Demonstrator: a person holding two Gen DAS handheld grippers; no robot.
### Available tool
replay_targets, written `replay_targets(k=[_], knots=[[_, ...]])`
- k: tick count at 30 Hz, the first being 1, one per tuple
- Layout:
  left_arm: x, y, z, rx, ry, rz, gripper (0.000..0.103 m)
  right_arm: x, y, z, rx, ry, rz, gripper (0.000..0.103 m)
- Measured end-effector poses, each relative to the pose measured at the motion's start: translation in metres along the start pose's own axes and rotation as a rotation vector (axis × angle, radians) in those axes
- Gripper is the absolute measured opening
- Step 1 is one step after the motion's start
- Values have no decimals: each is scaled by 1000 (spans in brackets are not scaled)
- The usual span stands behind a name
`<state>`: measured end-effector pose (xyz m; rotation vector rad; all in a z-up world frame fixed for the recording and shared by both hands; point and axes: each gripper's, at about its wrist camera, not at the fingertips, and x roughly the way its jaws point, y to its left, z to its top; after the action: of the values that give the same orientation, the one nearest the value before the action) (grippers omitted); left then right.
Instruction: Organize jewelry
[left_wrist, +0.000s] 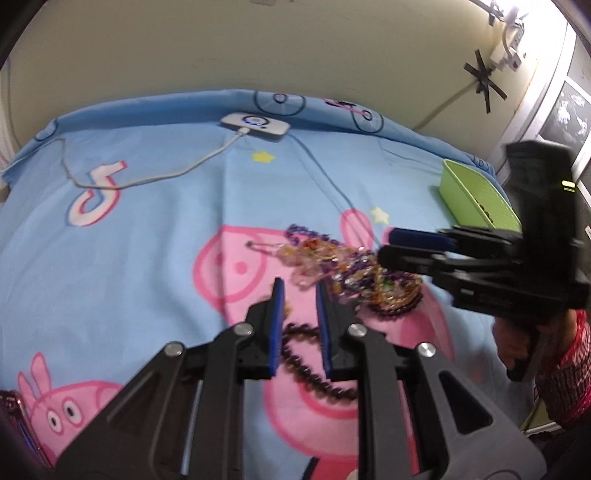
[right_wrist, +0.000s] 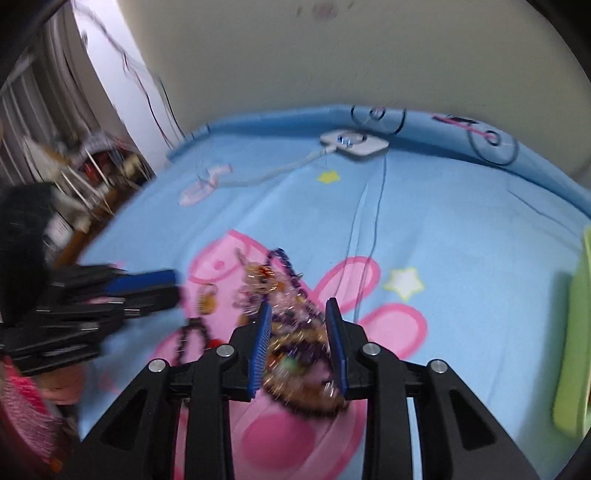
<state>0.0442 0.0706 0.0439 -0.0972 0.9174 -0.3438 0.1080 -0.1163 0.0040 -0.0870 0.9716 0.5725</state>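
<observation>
Here, perhaps a TikTok logo (left_wrist: 94, 195) marks the bedsheet (left_wrist: 155, 229)

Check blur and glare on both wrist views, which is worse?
Right wrist is worse: motion smear on the jewelry pile, the left gripper and the shelf clutter at left. Left wrist is sharper: the charger reads clean, only the right gripper is smeared, with window glare blown out top right. Both show fisheye bending and dark corners.
</observation>
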Motion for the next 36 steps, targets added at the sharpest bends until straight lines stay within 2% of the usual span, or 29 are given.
replay_targets(k=[2,3,5,11,13,14,16,21,24,30,31,32,33,36], knots=[[-5,7,-2,-10,0,6,16,19,-1,3,-16,48,-26,9],[-8,9,-4,-11,-1,11,16,21,-1,6,-22,43,-26,0],[-13,11,-5,-4,-8,24,16,16,-2,11,5,40,7,0],[-26,0,3,23,-52,17,16,-45,8,30,18,-114,74,0],[-31,-12,8,47,-71,3,16,-69,14,37,4,-165,72,0],[-35,-21,11,63,-83,-8,24,-79,15,40,1,-187,71,0],[-42,-37,17,94,-117,-19,50,-103,18,45,-7,-239,64,0],[-60,-86,31,217,-200,-50,53,-155,18,52,-6,-333,55,0],[-64,-117,42,286,-240,-42,53,-182,15,52,-14,-378,51,0],[-50,-172,67,370,-261,-78,53,-226,8,42,-23,-442,16,0],[-46,-181,71,385,-265,-85,47,-231,5,38,-20,-450,9,0],[-43,-188,73,395,-268,-91,35,-235,1,35,-13,-457,1,0],[-37,-198,77,408,-262,-105,12,-240,-5,30,0,-464,-7,0],[-24,-217,86,398,-240,-161,9,-249,-28,16,43,-477,-38,0]])
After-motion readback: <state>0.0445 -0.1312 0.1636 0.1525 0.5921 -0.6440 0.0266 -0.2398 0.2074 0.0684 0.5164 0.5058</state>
